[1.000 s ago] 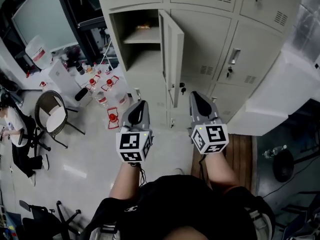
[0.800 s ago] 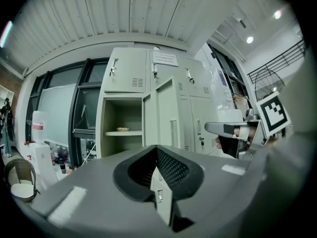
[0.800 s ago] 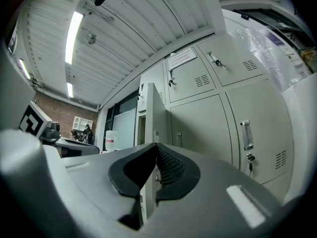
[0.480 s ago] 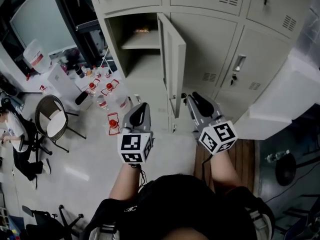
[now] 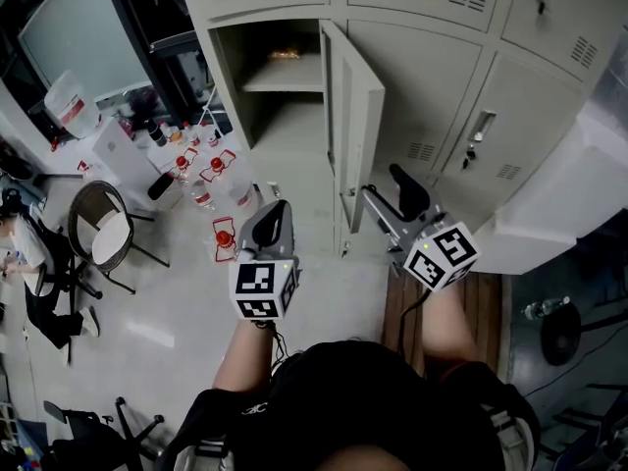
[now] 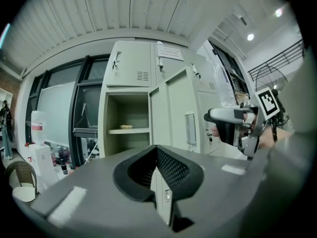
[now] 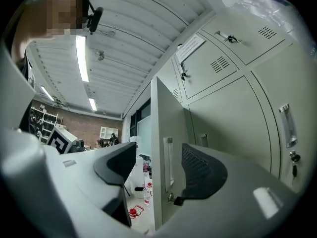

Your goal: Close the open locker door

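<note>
Grey-beige locker door [image 5: 355, 116] stands ajar, its edge toward you.
Your left gripper [image 5: 273, 222] is closed and empty, left of the door; your right gripper [image 5: 385, 185] has just been opening wide, the door's free edge between its jaws, pads not pressing.

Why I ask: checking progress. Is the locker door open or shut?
Open: the locker door stands swung out, showing the shelf inside its compartment.

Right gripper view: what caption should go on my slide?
The right gripper, its fingers just opened wide, frames the edge of the open locker door, not gripping it.
</note>
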`<state>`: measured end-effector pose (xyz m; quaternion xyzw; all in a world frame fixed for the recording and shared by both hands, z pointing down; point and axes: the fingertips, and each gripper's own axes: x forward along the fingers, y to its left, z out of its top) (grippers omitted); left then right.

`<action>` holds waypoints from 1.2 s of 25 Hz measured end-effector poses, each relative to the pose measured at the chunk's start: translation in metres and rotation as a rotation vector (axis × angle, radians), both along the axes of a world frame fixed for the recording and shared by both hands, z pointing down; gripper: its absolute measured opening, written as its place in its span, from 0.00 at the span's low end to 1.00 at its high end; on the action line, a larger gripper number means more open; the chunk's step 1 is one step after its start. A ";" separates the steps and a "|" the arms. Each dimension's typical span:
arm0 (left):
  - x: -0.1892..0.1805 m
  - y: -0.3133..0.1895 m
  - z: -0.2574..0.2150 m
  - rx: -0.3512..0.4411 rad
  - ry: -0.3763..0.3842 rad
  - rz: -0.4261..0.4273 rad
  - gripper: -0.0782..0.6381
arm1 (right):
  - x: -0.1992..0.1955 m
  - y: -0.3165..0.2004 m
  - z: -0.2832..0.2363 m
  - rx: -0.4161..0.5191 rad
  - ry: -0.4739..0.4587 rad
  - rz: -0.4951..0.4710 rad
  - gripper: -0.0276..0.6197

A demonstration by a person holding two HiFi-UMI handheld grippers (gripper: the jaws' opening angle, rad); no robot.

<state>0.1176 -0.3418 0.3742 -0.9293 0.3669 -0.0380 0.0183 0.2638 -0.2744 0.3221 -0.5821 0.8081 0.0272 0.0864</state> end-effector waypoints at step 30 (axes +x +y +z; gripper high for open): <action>-0.035 -0.021 0.013 -0.029 0.010 -0.128 0.11 | -0.045 -0.052 0.022 -0.118 0.122 -0.243 0.28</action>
